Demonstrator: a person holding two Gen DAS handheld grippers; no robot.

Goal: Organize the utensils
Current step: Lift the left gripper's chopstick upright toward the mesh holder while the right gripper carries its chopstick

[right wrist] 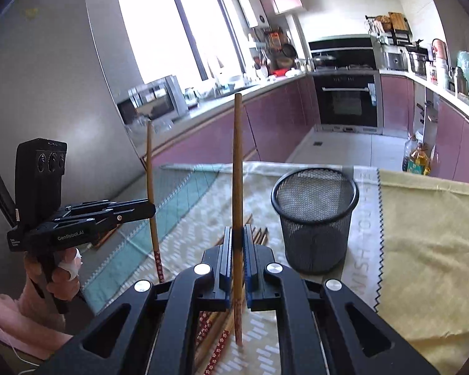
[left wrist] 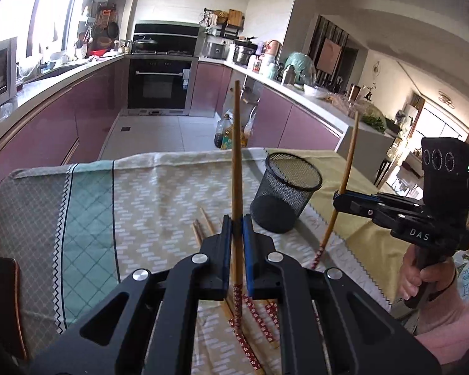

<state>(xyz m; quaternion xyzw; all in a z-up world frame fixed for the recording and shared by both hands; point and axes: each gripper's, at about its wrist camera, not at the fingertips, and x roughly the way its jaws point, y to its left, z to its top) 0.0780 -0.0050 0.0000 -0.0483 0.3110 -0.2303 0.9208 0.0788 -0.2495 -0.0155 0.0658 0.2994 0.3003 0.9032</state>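
My left gripper (left wrist: pixel 237 228) is shut on a wooden chopstick (left wrist: pixel 236 156) that stands nearly upright, its red patterned end hanging below the jaws. My right gripper (right wrist: pixel 238 237) is shut on a second chopstick (right wrist: pixel 237 162), also upright. Each shows in the other's view: the right gripper (left wrist: pixel 339 198) with its chopstick (left wrist: pixel 348 168), the left gripper (right wrist: pixel 151 209) with its chopstick (right wrist: pixel 150 168). The black mesh cup (left wrist: pixel 286 190) (right wrist: pixel 315 218) stands on the cloth just right of both grippers, with nothing visible inside. Several loose chopsticks (left wrist: pixel 203 225) (right wrist: pixel 259 234) lie on the cloth below the grippers.
A patterned tablecloth (left wrist: pixel 140 206) and a yellow cloth (right wrist: pixel 422 250) cover the table. A dark chair back (left wrist: pixel 6 297) stands at the left edge. Beyond the far table edge are the kitchen floor, oil bottles (left wrist: pixel 226 131) and pink cabinets.
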